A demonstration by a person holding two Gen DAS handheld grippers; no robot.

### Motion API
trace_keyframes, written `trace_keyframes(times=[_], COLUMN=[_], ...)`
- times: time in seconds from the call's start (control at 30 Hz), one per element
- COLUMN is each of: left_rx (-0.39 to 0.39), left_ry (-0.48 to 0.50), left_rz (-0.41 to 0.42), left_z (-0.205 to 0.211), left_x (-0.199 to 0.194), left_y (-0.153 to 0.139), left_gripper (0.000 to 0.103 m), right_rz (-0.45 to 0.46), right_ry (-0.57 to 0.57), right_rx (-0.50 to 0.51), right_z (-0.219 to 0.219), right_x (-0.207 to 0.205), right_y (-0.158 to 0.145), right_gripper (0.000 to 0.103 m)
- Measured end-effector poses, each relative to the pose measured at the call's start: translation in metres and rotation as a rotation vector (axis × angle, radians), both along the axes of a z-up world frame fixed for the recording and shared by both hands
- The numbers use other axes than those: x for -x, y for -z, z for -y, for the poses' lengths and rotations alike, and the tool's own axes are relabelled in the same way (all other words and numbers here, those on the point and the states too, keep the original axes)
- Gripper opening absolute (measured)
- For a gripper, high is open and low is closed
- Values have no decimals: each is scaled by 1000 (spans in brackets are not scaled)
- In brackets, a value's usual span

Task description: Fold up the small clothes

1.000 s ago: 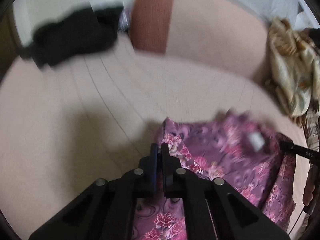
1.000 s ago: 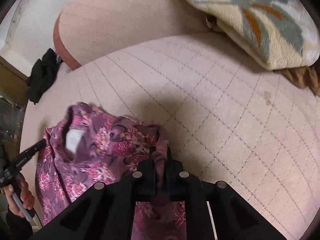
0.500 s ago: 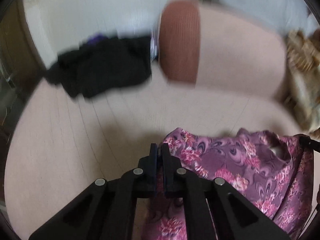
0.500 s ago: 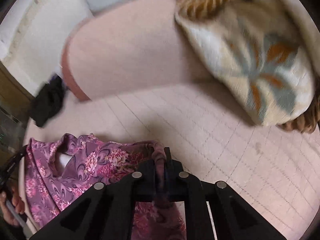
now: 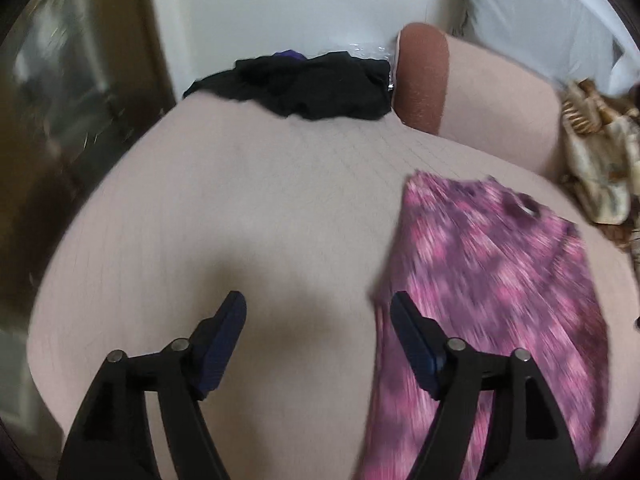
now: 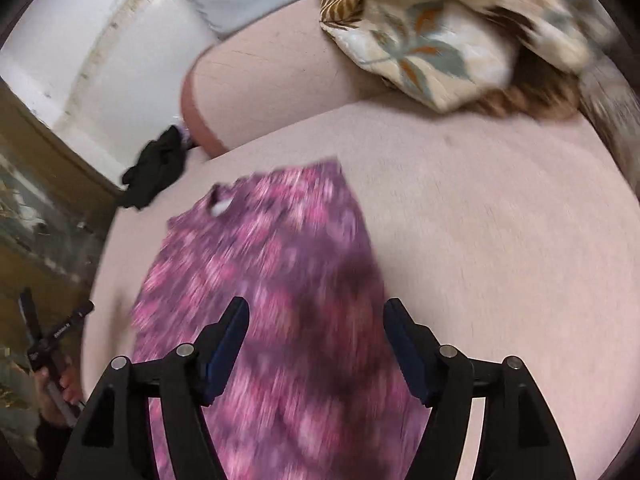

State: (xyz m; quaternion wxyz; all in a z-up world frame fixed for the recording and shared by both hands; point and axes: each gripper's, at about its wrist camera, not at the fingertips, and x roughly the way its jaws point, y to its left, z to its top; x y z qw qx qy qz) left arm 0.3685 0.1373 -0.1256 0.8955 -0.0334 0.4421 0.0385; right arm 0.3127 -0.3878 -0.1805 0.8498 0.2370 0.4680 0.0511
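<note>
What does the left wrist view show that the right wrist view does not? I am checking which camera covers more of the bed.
Only the left wrist view shows the left gripper, jaws opening over bare bedsheet with nothing between them.

Only the right wrist view shows the right gripper, jaws opening above the cloth without pinching it, and a hand holding the other tool at the lower left edge.

Both show the purple floral garment lying on the sheet, the black clothes, the pink bolster and the leaf-print blanket.
</note>
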Motion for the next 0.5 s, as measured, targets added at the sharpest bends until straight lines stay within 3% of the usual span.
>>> trace_keyframes(times=[0.1, 0.27, 0.5], left_rx=[52, 142, 138], left_ry=[-17, 23, 96], left_rz=[-39, -80, -30], left_z=[-4, 13, 37], left_x=[57, 125, 172], left_y=[8, 14, -13], left_gripper=[75, 75, 75], right_rz=[-8, -9, 7], right_ry=[17, 22, 15], right_rx=[-14, -9, -19], right_z=[-4, -24, -39], right_x=[64, 137, 186], right_y=[0, -8, -26], right_gripper=[74, 74, 74])
